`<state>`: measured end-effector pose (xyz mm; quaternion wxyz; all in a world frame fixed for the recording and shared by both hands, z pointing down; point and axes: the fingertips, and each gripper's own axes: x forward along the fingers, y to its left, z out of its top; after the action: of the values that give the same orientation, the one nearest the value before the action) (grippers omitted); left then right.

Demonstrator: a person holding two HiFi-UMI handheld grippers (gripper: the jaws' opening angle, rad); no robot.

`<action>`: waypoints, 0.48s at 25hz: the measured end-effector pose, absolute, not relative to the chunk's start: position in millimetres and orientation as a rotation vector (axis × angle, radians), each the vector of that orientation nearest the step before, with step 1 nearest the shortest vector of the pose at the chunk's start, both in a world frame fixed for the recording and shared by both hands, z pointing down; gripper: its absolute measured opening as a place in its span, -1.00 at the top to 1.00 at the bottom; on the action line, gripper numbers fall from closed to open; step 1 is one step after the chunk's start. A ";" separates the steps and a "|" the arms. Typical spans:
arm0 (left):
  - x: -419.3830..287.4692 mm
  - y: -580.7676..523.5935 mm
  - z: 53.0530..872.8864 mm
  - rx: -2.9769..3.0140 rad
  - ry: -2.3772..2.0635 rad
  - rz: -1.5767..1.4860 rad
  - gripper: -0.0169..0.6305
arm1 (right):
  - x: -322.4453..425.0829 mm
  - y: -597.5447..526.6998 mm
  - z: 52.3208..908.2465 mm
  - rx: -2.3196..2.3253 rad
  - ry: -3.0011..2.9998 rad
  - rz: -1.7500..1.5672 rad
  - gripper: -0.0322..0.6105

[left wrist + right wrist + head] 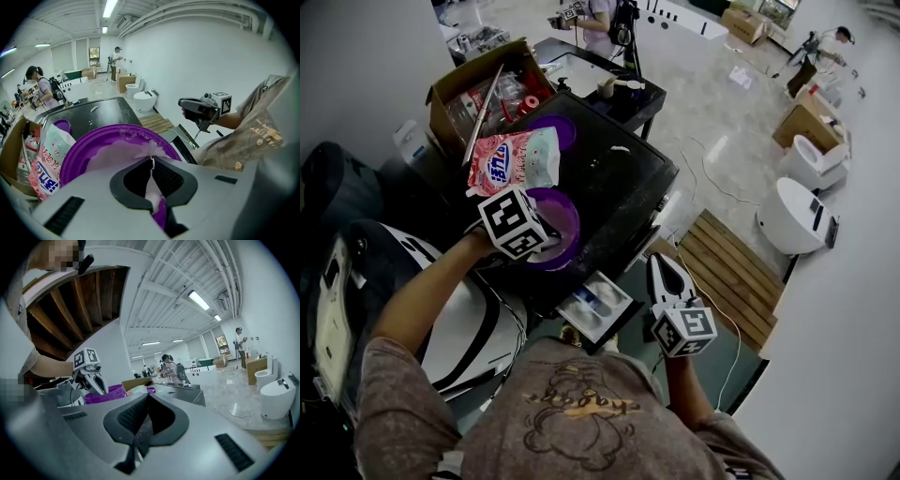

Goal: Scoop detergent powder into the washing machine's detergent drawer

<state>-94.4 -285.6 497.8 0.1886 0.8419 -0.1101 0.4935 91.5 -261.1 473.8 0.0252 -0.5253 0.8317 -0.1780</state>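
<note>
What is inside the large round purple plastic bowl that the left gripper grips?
Pale powder lies heaped inside the purple plastic bowl, reaching the rim that the left gripper clamps. The bowl's bottom is covered by the powder and the gripper's body.

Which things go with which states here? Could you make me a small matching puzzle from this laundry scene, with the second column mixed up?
Things:
1. purple bowl
2. detergent bag
3. right gripper
4. detergent drawer

Places or states:
A. pulled open, compartments showing
B. jaws together, nothing between them
C. clamped by its rim in the left gripper, white powder inside
D. lying on the washing machine, on its dark top, behind the bowl

Pairs: 1-C, 2-D, 3-B, 4-A
</note>
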 end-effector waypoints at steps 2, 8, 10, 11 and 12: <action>-94.9 -283.1 498.5 2.351 -0.292 1.376 0.87 | 91.5 -260.9 476.1 -1.626 2.579 -0.548 0.89; -98.5 -274.8 498.4 2.319 -0.245 1.357 0.87 | 85.2 -261.4 477.1 -1.612 2.600 -0.543 0.89; -98.7 -274.9 496.3 2.322 -0.244 1.347 0.87 | 84.5 -262.1 477.6 -1.609 2.606 -0.538 0.89; -98.7 -274.2 495.6 2.320 -0.240 1.342 0.87 | 83.9 -262.7 476.6 -1.607 2.602 -0.541 0.89; -98.7 -272.5 495.4 2.314 -0.231 1.336 0.87 | 83.0 -263.3 474.8 -1.605 2.594 -0.548 0.89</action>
<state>-98.7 -272.5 495.4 0.2279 0.8402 -0.0839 0.4849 83.0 -263.3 474.8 0.0212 -0.5177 0.8368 -0.1769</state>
